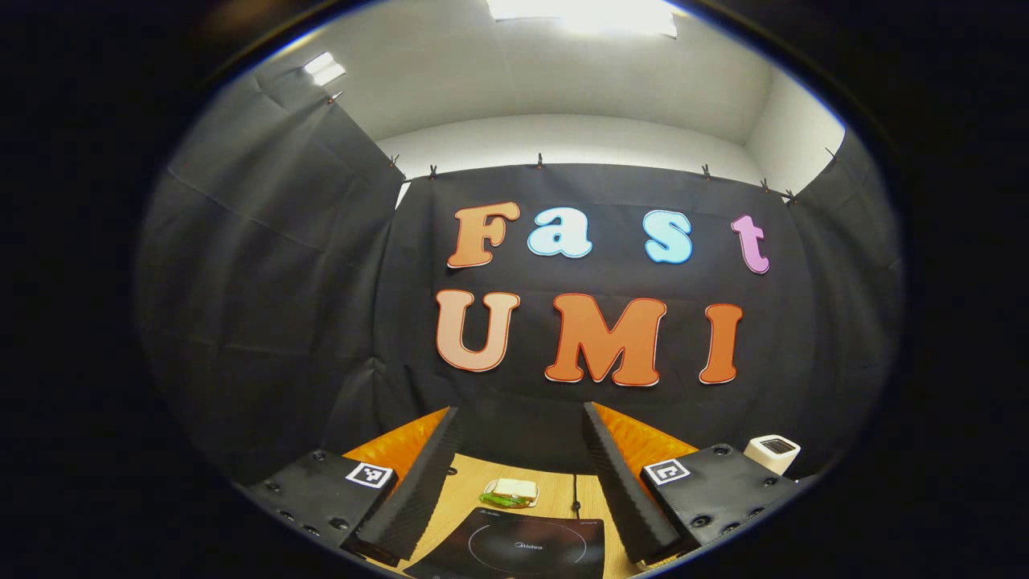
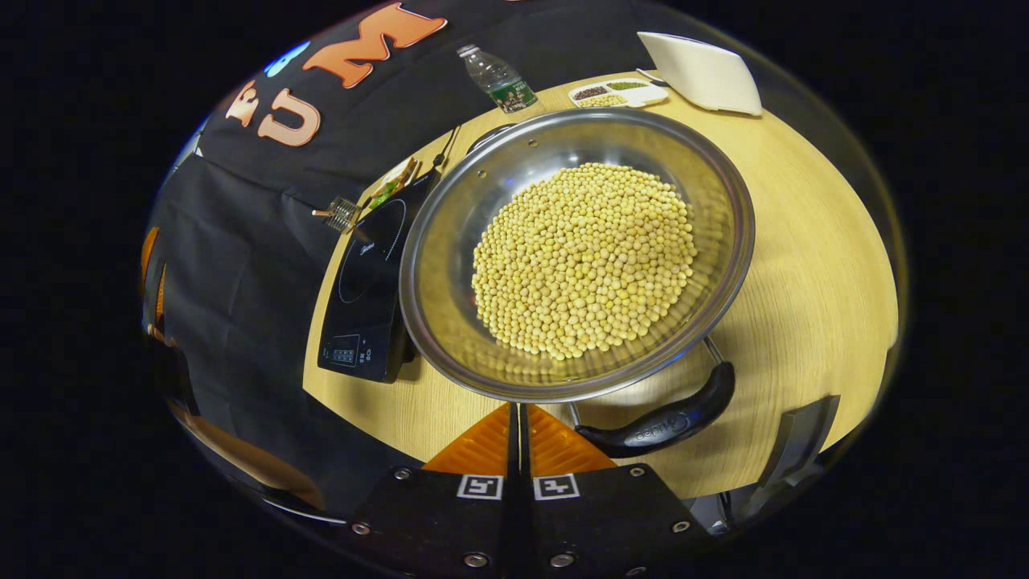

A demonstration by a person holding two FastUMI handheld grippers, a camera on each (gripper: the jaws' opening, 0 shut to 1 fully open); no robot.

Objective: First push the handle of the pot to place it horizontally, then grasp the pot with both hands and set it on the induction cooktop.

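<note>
Resting on the table point(image 2: 812, 305) just beside the induction cooktop point(image 2: 366, 281), the pot point(image 2: 450, 241) is seen heaped with beans point(image 2: 583, 257).
A heavy, rigid, slick load is judged; the black handle point(image 2: 667, 420) and the opposite rim are suggested as holds. The right gripper point(image 2: 518, 434) is closed on nothing; the left gripper point(image 1: 522, 482) is held agape.

Only a faint brand mark on the induction cooktop point(image 1: 514, 547), unreadable

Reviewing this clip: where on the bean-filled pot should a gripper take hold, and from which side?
Probably the black handle at the pot rim's near side: a narrow curved bar, reachable from the table edge by the right gripper. The wide rim and beans favour a level, two-sided lift.
</note>
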